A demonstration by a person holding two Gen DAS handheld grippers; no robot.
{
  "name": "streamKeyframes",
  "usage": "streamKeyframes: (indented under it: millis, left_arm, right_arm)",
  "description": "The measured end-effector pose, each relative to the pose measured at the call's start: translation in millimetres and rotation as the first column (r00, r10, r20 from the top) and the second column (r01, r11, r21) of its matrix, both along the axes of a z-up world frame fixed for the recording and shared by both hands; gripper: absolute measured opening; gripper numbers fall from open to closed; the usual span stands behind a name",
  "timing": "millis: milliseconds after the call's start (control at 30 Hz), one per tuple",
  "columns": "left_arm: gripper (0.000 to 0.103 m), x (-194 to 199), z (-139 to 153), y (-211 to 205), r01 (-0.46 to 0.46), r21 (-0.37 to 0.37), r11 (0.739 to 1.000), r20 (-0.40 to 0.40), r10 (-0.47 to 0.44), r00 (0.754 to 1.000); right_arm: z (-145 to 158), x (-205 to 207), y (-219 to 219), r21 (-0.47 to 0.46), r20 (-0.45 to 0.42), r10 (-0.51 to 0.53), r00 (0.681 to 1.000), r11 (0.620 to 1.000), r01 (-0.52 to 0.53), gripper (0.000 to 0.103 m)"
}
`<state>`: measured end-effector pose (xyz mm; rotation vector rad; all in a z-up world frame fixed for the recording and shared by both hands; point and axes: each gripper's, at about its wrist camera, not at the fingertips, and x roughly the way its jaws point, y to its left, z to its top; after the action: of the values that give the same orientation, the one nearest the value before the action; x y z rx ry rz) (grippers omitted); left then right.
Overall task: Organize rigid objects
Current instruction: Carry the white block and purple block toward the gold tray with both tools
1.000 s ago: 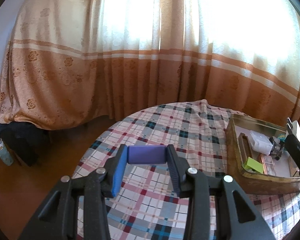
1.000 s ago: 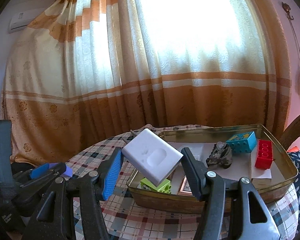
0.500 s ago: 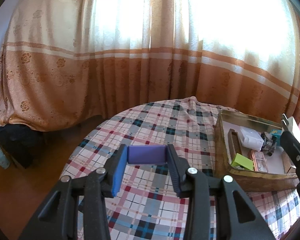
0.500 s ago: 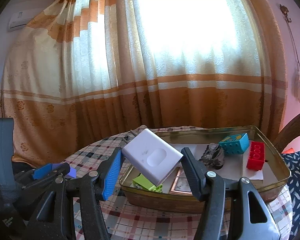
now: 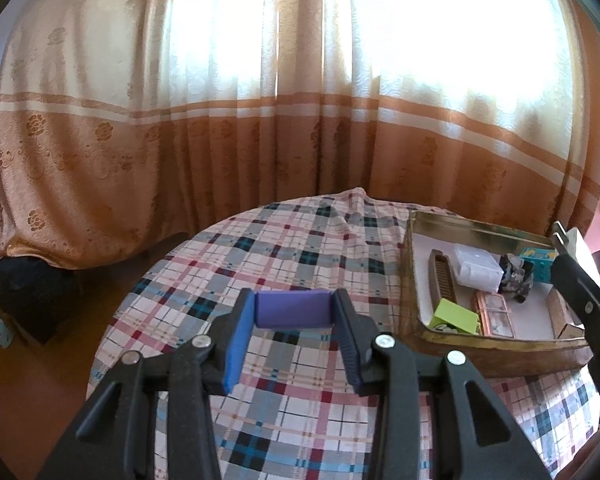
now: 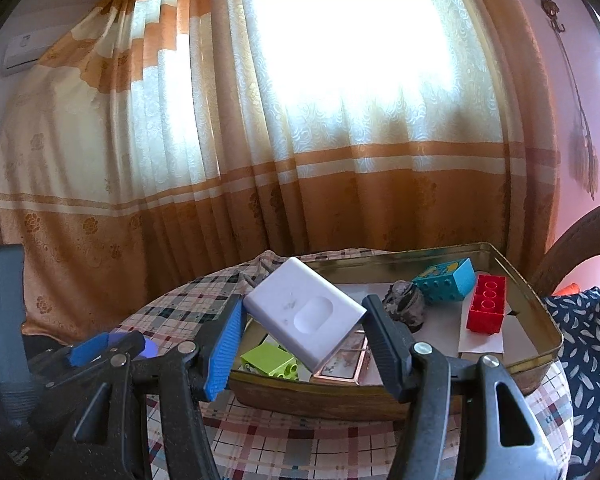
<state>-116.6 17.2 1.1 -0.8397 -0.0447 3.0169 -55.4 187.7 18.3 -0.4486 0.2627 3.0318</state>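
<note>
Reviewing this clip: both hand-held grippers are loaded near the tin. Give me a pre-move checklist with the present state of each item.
1. Left hand-held gripper clamped on the purple block: ok, the block spans both pads.
2. Right hand-held gripper clamped on the white charger: ok, though it sits tilted between the fingers.
3. Charger above the gold tin tray: ok, it hangs over the near left part.
4. Free floor in the tray: ok, white lining shows bare between the rock and red brick.
5. Spot under the charger clear: not ok, the green brick lies below.
6. Purple block's path to the tray: cannot tell.
</note>
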Motion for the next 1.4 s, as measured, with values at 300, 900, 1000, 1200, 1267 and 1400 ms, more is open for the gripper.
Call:
streamKeyframes:
  millis: [300, 900, 1000, 1200, 1267, 1400]
  left_arm:
    - [0.039, 0, 0, 7, 0.010, -0.002, 1.000, 0.000, -0.010, 1.000]
    - [0.039, 0, 1, 39, 0.069, -0.016, 0.997, -0.001, -0.069, 0.998]
    - [0.039, 1, 1, 44, 0.082, -0.017, 0.996, -0.001, -0.082, 0.997]
    - [0.039, 1, 2, 56, 0.102, -0.019, 0.995, -0.001, -0.102, 0.995]
    - [0.039, 1, 4, 58, 0.098, -0.024, 0.995, -0.007, -0.098, 0.995]
    - [0.039, -2, 7, 57, 0.098, -0.016, 0.995, -0.012, -0.098, 0.995]
  right_arm:
    - [-1, 2, 14, -0.013, 0.007, -0.032, 0.999, 0.999, 0.032, 0.062]
    - [-1, 13, 47, -0.036, 0.011, -0.100, 0.995, 0.994, 0.100, 0.062]
    - [-1, 14, 54, -0.045, 0.013, -0.112, 0.994, 0.993, 0.113, 0.062]
    - [0, 16, 61, -0.049, 0.009, -0.125, 0.992, 0.991, 0.125, 0.062]
    - [0, 17, 63, -0.045, 0.006, -0.131, 0.991, 0.990, 0.131, 0.062]
    - [0, 17, 70, -0.046, 0.006, -0.148, 0.989, 0.988, 0.148, 0.062]
